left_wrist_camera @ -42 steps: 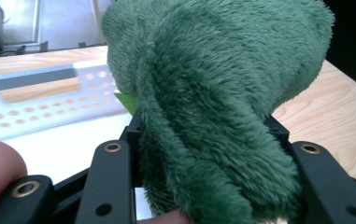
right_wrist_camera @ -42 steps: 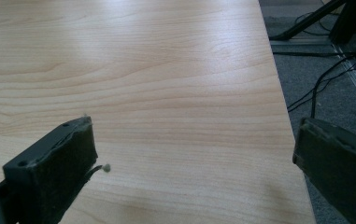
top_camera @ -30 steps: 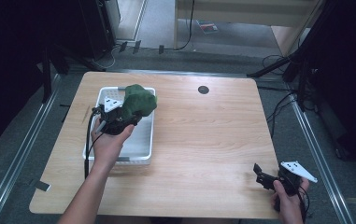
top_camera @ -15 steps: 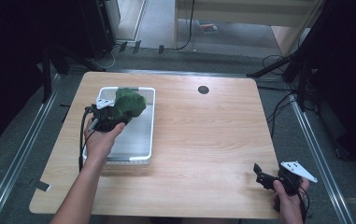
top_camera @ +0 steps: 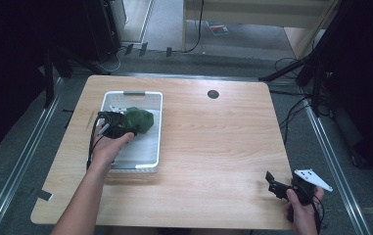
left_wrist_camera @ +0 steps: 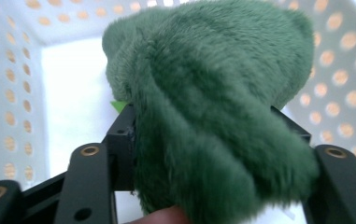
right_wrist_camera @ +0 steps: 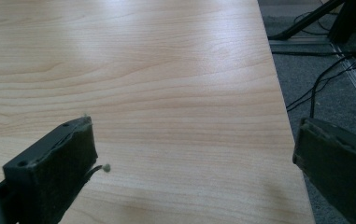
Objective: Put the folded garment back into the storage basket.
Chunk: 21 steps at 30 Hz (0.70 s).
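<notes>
I am watching the left gripper (top_camera: 117, 125) reaching into the white perforated basket (top_camera: 154, 142) at the left of the table, with the green plush toy (top_camera: 138, 119) lying between its jaws and bulging out past them toward the far right of the basket. In the left gripper view the toy (left_wrist_camera: 213, 107) is crowding the lens, its fur spilling over both black jaws, and the basket's holed walls (left_wrist_camera: 7, 93) are rising close on either side. The jaws have just been opening, and they are now standing only part-way apart with the plush between them; whether the pads are still pressing the fur I cannot tell (it is soft enough to puff out and hide any gap). The toy's longer axis is running roughly left to right across the basket's far half, so it is lying straight ahead of the jaws, and the left hand is by far the nearer one. I am judging this as the letting-go step, which calls for a wider opening and a straight pull back toward the near side. The right gripper (top_camera: 284, 188) is idling at the near right corner of the pale wooden table (top_camera: 223, 147), jaws spread wide over bare wood (right_wrist_camera: 166, 93). Beyond the table, grey floor, cables and dark stands are surrounding the rig.
</notes>
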Each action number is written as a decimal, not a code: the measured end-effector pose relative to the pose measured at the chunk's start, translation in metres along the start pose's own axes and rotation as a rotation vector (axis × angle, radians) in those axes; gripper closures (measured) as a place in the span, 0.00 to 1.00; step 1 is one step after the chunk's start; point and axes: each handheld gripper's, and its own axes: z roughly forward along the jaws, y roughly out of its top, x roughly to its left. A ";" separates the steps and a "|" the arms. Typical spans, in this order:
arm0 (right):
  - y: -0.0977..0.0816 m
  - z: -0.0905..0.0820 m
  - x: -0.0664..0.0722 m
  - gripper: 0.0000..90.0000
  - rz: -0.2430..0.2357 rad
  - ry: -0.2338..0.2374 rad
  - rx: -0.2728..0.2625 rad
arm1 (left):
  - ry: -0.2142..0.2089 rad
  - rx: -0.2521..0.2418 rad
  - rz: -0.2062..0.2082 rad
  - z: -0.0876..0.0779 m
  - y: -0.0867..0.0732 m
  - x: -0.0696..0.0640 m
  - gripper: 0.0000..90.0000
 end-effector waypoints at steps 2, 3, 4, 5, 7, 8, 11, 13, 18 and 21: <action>0.000 0.000 0.000 0.00 0.001 0.001 0.000 | -0.003 0.010 -0.001 0.001 0.000 -0.001 0.42; 0.000 0.000 0.000 0.00 0.002 0.000 0.000 | -0.003 0.012 -0.002 0.001 0.000 0.000 0.40; 0.000 0.000 0.000 0.00 0.002 0.001 0.000 | 0.001 0.014 -0.010 0.001 0.000 0.000 0.38; 0.000 0.000 0.000 0.00 0.003 0.001 0.000 | 0.003 0.022 -0.013 0.000 0.001 0.000 0.33; 0.000 0.000 0.000 0.00 0.003 0.001 0.000 | -0.001 0.034 -0.009 -0.001 0.002 0.000 0.21; 0.000 0.000 0.000 0.00 0.003 0.001 0.000 | -0.004 0.035 -0.011 -0.002 0.002 0.000 0.15; 0.000 0.000 0.000 0.00 0.003 0.000 0.001 | -0.016 0.019 -0.029 -0.007 0.003 0.001 0.09; 0.000 0.000 0.000 0.00 0.003 0.000 0.001 | -0.003 0.016 -0.034 -0.009 0.004 0.003 0.08; 0.000 0.000 0.000 0.00 0.002 0.000 0.001 | -0.034 -0.047 -0.045 -0.022 0.005 0.004 0.08; 0.000 0.000 0.000 0.00 0.001 -0.001 0.002 | -0.066 -0.107 -0.048 -0.033 0.005 0.003 0.08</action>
